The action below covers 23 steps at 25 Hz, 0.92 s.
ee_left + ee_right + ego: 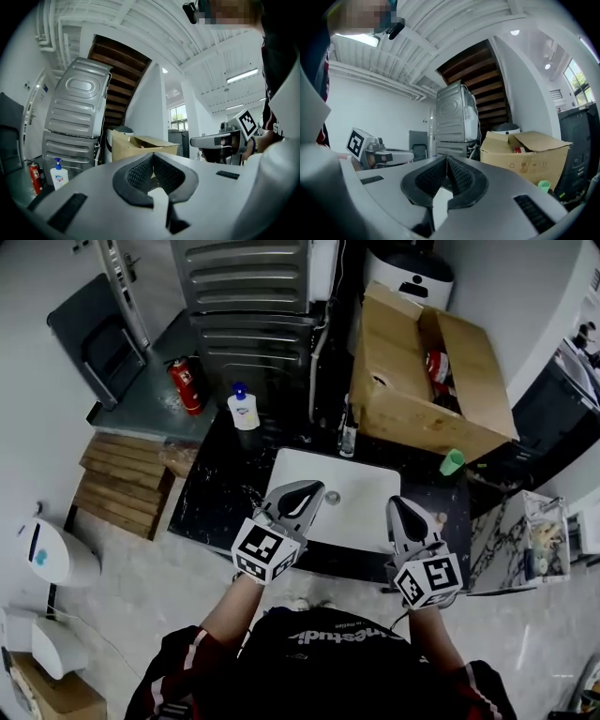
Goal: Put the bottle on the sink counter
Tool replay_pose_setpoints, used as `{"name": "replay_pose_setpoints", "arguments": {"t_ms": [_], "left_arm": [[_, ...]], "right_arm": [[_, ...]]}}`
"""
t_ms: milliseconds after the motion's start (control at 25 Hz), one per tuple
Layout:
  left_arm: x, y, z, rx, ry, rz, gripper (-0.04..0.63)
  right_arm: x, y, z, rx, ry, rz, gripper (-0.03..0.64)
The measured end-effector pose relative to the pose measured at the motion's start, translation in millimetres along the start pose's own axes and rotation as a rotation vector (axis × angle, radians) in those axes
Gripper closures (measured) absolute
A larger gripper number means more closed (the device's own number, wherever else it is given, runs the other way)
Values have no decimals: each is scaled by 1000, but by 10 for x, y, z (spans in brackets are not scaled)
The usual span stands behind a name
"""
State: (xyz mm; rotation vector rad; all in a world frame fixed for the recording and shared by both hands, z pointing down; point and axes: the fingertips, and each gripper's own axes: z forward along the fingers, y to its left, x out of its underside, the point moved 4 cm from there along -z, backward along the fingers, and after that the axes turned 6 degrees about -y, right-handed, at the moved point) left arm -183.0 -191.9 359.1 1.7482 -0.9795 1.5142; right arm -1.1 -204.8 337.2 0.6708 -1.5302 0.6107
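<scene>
A white pump bottle with a blue top (243, 410) stands upright on the back left corner of the black sink counter (214, 486); in the left gripper view the pump bottle (58, 172) shows low at the left. A slim dark bottle (349, 436) stands behind the white basin (350, 501). Over the basin's front left hangs my left gripper (315, 490), shut, pads meeting with nothing between them (152, 157). My right gripper (395, 504) hovers over the basin's front right, also shut and empty (446, 160). Neither touches a bottle.
An open cardboard box (430, 372) sits at the counter's back right, with a green cup (452, 462) in front of it. A red fire extinguisher (186, 385) stands left of the pump bottle. A grey metal machine (248, 292) rises behind. Wooden slats (122, 481) lie at the left.
</scene>
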Motion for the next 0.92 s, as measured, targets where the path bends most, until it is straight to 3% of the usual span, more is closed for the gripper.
{"name": "replay_pose_setpoints", "arguments": {"t_ms": [920], "left_arm": [[-119,7,6,-30,-7,16,580]], "right_arm": [[9,-114,-62,-43,24,46,574]]}}
